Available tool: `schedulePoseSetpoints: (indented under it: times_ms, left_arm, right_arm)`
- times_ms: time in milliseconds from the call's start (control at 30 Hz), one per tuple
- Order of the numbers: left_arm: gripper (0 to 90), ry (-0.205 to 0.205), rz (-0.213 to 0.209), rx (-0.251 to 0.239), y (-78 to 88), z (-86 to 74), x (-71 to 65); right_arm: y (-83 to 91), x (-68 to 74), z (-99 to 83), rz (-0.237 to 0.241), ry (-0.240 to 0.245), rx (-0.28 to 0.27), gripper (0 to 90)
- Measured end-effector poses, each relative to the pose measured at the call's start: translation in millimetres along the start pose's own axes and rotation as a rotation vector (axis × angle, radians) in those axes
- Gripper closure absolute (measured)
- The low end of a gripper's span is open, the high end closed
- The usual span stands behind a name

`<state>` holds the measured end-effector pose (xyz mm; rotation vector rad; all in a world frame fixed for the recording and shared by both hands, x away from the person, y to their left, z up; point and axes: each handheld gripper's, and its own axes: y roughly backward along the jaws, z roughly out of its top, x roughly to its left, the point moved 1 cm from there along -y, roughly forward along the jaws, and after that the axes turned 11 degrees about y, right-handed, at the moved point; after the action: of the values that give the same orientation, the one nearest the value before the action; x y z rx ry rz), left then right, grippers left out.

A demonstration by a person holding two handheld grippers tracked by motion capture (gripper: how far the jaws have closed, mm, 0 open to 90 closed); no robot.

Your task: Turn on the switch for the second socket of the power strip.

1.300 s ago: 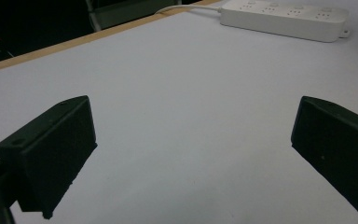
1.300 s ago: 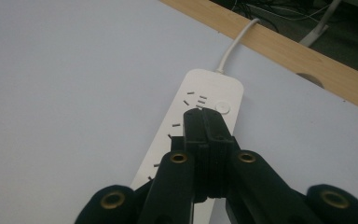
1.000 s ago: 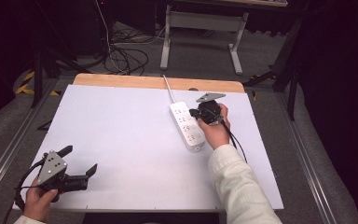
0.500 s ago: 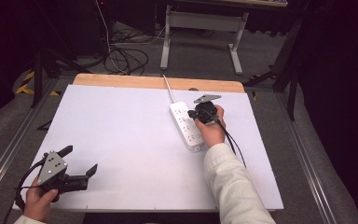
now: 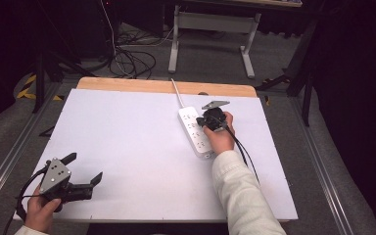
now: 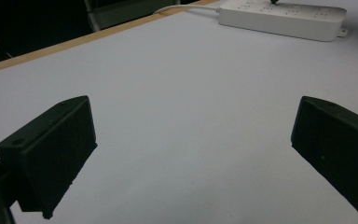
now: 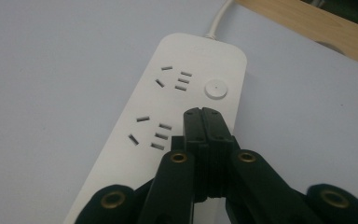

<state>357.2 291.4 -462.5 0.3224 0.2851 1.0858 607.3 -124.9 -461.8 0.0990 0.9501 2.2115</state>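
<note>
The right gripper (image 7: 201, 112), jaws clenched with nothing between them, has sunk closer to the power strip (image 5: 194, 131) near the tabletop's (image 5: 127, 147) far edge. The left gripper (image 5: 84, 168), jaws released, stays at the near-left corner.

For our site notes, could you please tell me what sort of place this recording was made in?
Probably a lab or workshop test station: a white-topped wooden table bearing a white plastic power strip, loose black cables on the grey carpet, and a metal desk frame behind.
</note>
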Motion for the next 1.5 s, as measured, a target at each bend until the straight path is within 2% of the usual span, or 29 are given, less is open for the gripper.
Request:
schedulePoseSetpoints:
  times_ms: [367,700,1000,1500]
  left_arm:
    - [0.4,-0.001,0.001,0.000,-0.2,-0.1,-0.7]
    - [0.4,-0.008,0.000,0.006,-0.5,-0.3,-1.2]
    - [0.4,-0.003,-0.004,0.010,-1.0,-0.6,-1.7]
    - [0.4,-0.009,-0.001,0.012,-1.5,-0.7,-1.8]
  right_arm:
    - [-0.2,0.1,-0.3,0.002,-0.012,0.006,90.0]
    - [-1.3,2.4,0.3,-0.010,0.005,0.019,90.0]
    - [-2.1,2.8,-0.1,-0.014,-0.011,0.024,90.0]
    - [-3.0,7.3,0.8,-0.048,-0.008,0.037,90.0]
